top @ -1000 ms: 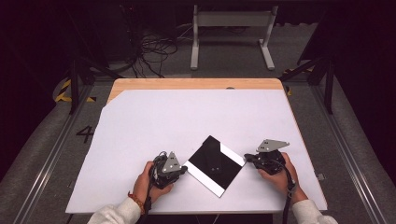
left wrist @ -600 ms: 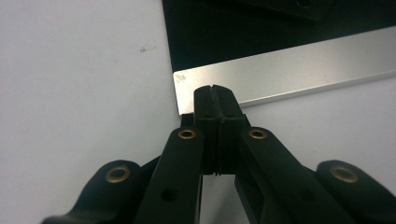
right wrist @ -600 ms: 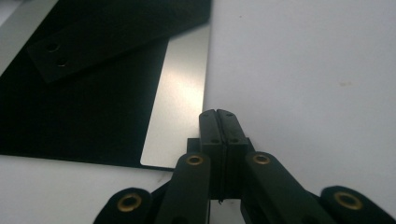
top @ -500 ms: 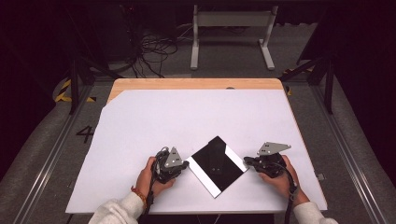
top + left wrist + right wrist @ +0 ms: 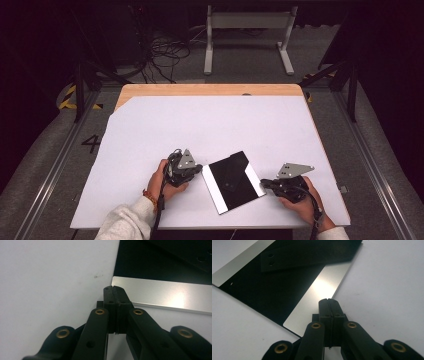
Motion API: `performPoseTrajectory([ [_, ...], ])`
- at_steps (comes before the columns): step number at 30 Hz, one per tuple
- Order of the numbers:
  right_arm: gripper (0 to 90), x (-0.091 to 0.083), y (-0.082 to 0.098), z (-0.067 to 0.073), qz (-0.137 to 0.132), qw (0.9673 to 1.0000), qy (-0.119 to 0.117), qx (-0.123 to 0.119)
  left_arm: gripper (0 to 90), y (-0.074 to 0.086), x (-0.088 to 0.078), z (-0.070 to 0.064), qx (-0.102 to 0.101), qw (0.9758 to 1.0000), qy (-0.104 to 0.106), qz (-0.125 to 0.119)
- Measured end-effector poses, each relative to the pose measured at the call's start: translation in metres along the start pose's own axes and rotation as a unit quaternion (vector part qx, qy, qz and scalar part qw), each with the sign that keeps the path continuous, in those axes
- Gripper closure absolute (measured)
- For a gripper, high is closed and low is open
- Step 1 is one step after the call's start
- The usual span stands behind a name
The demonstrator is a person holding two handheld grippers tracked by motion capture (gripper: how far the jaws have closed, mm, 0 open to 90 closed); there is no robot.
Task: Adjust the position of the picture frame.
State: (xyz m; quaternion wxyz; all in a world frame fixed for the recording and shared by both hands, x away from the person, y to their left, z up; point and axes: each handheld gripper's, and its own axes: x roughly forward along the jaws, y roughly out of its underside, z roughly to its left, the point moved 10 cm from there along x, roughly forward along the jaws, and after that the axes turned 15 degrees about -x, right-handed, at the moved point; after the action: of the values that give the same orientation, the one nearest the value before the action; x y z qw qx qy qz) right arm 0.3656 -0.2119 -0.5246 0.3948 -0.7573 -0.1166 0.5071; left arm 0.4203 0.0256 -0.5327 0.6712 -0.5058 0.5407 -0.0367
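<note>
plate, high view: a flat dark plate (image 5: 234, 181) with a silver strip along each of two opposite edges lies on the white sheet (image 5: 210, 130) near the desk's near edge, about midway along it; it sits turned askew, one corner pointing at the near edge, its strips running from near-left toward far-right.
left gripper, high view: left gripper (image 5: 192, 171) rests at the plate's left corner, tips just beside it, jaws clenched on nothing.
right gripper, high view: right gripper (image 5: 264, 184) lies at the plate's right corner, jaws clenched, nothing between them.
surface and room, high view: the white sheet covers the wooden desk (image 5: 210, 90) except a strip at its far edge; grey floor around, cables (image 5: 160, 55) and a white stand (image 5: 247, 37) beyond the far edge.
left gripper view: the pressed-together jaw tips (image 5: 115, 291) stand at the corner of a silver strip (image 5: 162, 296); whether they touch it i cannot tell; two small holes show in the dark face.
right gripper view: the clenched tips (image 5: 328, 303) overlap the edge of the other silver strip (image 5: 319, 300); a dark bar with two holes (image 5: 307, 256) shows on the black face (image 5: 267, 295).
</note>
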Motion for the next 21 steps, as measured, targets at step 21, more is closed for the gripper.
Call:
performPoseTrajectory([
  [21,90.0,-0.012,0.006,0.017,0.013,0.9998,-0.009,-0.013,82.5,-0.004,-0.023,-0.026,0.005,0.9983,0.053,-0.026],
])
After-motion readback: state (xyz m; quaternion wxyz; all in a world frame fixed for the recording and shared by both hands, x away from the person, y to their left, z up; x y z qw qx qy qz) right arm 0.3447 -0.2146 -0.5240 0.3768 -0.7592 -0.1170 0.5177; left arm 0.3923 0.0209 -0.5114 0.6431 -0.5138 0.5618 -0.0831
